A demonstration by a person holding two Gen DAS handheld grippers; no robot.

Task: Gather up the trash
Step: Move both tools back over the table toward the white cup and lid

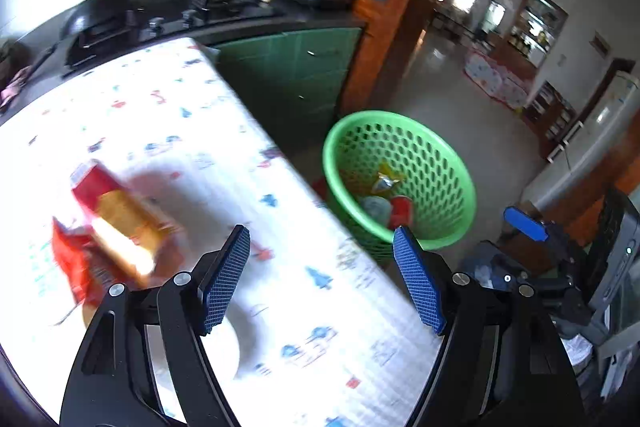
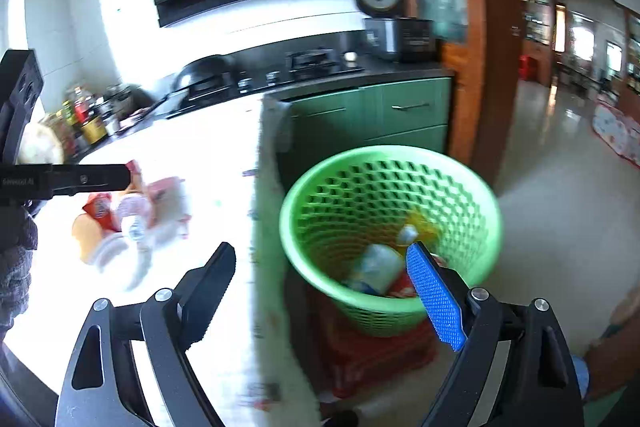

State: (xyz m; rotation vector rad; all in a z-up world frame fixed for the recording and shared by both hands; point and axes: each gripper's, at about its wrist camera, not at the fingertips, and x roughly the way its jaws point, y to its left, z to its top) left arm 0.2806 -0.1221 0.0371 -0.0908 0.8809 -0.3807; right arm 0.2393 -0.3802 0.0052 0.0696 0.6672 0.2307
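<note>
Left gripper (image 1: 320,247) released, nothing between jaws, over table (image 1: 192,115) edge. Red-and-yellow carton (image 1: 116,219) lies on table up-left of it, long axis top-left to lower-right. Right gripper (image 2: 324,263) released, empty, over green basket (image 2: 472,187) beside table.

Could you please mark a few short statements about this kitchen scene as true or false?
1. The green perforated plastic basket already holds some trash. True.
2. The left tool is gripping a red carton. False: its jaws are open with nothing between them.
3. The red and yellow carton lies on the white patterned tablecloth. True.
4. The basket stands on the table. False: it stands beside the table, lower down, on a red crate.
5. The right tool is open and empty. True.
</note>
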